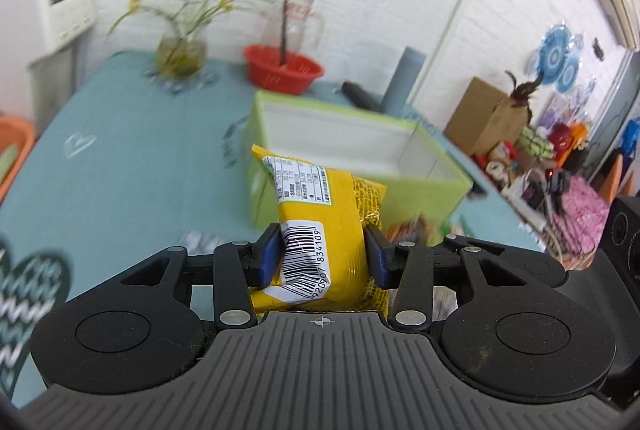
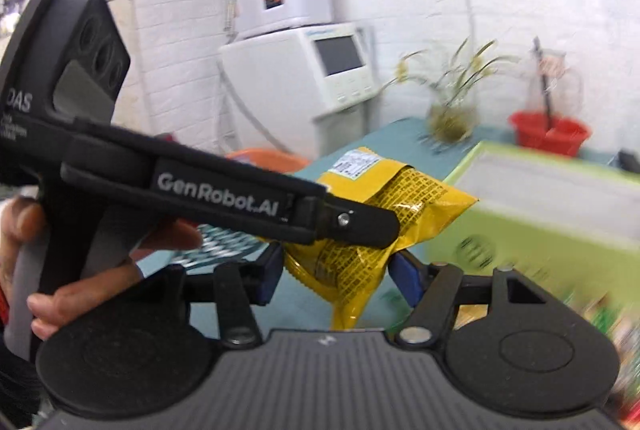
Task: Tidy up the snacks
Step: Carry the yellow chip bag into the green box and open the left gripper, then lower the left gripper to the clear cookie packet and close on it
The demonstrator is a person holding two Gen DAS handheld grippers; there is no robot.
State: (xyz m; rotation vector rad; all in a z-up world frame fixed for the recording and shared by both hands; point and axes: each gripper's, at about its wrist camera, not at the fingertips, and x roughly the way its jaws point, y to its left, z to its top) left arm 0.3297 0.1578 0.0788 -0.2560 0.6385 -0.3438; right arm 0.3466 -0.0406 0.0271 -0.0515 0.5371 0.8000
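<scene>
My left claw (image 1: 322,254) is clamped on a yellow snack packet (image 1: 320,230); both blue pads (image 1: 267,254) press its sides, near the barcode end. The packet is lifted above the desk (image 1: 132,150), which carries a teal cloth, and its far end points toward the green box (image 1: 424,190).

My right claw (image 2: 338,276) is clamped on a second yellow packet (image 2: 352,270), with the pads pinching its crumpled lower part. In the right wrist view the left claw crosses in front of me from the left, held by a hand (image 2: 60,270), and its finger lies over the upper part of the second yellow packet. The packet it carries (image 2: 360,166) shows just behind it, so the two packets are very close and I cannot tell if they touch.

The green box stands open on the desk, to the right and a little farther than both claws, with a pale inside. Farther, by the white brick wall, I see a red basket (image 1: 284,70) with a clear jug (image 1: 296,18) behind it, and a glass vase with a plant (image 1: 182,54) to its left. A dark flat object (image 1: 360,96) lies behind the box. At the left edge an orange basin (image 1: 14,146) is partly seen. Some colourful packets (image 1: 412,230) lie blurred near the front of the box.
</scene>
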